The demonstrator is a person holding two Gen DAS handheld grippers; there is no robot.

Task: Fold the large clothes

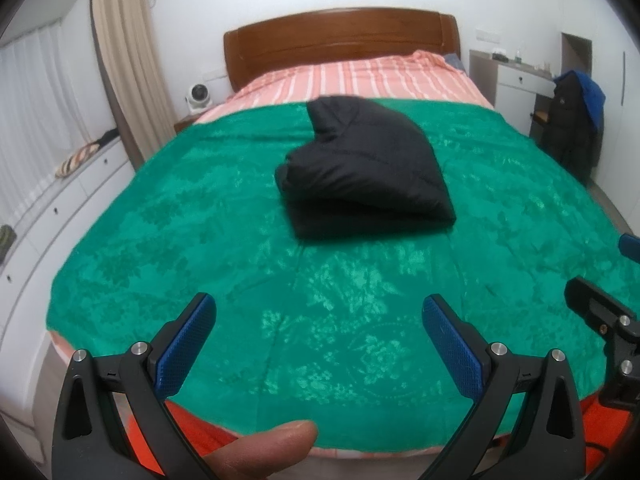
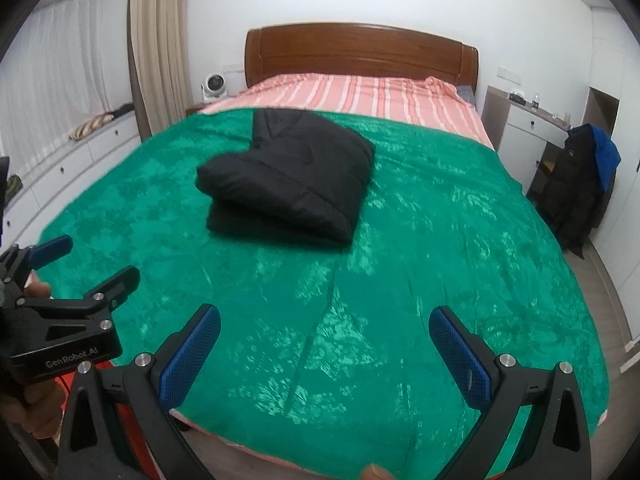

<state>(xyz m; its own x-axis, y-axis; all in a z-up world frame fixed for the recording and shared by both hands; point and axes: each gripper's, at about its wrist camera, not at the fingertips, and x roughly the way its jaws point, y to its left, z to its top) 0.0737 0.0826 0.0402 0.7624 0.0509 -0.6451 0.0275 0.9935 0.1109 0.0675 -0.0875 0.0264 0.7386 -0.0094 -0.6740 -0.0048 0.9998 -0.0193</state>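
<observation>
A black padded jacket [image 1: 362, 170] lies folded into a thick bundle in the middle of the green bedspread [image 1: 200, 208]; it also shows in the right wrist view [image 2: 288, 184]. My left gripper [image 1: 320, 320] is open and empty, held near the foot of the bed, well short of the jacket. My right gripper [image 2: 325, 330] is open and empty, also near the foot of the bed. The left gripper shows at the left edge of the right wrist view [image 2: 76, 268], and the right gripper's tips show at the right edge of the left wrist view [image 1: 600, 280].
A wooden headboard [image 1: 340, 40] and pink striped sheet [image 1: 352, 80] lie beyond the bedspread. White drawers [image 1: 60, 208] line the left wall with a small fan [image 1: 197, 96]. A desk [image 2: 524, 124] and a chair draped with dark and blue coats [image 2: 580, 184] stand at the right.
</observation>
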